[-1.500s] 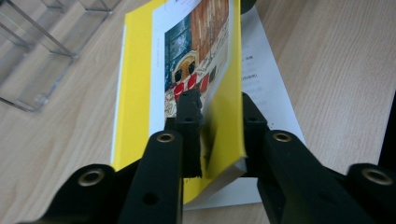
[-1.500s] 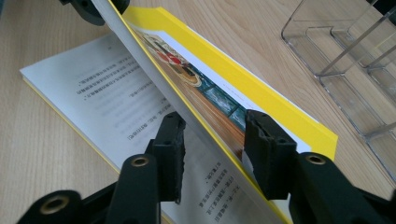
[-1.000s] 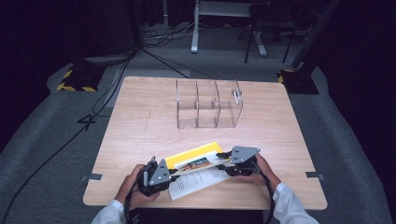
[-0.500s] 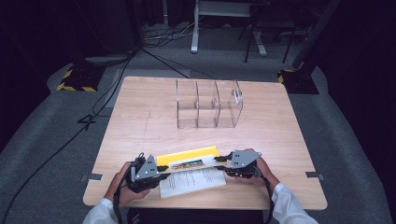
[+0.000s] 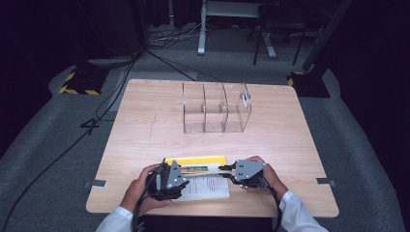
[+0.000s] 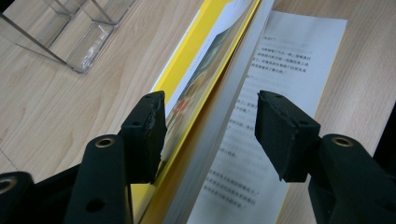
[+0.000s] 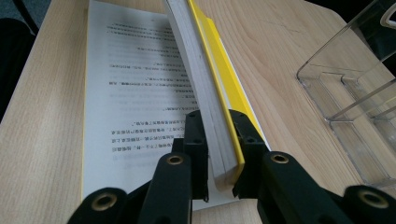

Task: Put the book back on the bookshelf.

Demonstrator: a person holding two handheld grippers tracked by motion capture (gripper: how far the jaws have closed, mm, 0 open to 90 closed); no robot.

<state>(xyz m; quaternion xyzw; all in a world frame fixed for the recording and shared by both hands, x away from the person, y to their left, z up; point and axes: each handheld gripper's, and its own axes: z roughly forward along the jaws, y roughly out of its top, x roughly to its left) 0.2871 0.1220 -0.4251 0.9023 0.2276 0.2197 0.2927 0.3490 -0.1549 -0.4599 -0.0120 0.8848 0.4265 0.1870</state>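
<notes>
Wooden table (image 5: 145, 125), left gripper (image 5: 167, 180) released book (image 5: 203, 166)

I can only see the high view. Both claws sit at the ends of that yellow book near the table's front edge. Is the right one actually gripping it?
Observer: Yes. The right claw has just been closing, and its pads pinch a raised block of pages plus the cover of the yellow-covered paperback book.
Operator: And the left one?
Observer: The left claw has just been opening. Its pads stand apart on either side of the page block, not touching it.
Operator: So the book is open?
Observer: Yes, a printed white page lies flat on the pale wooden table.
</notes>
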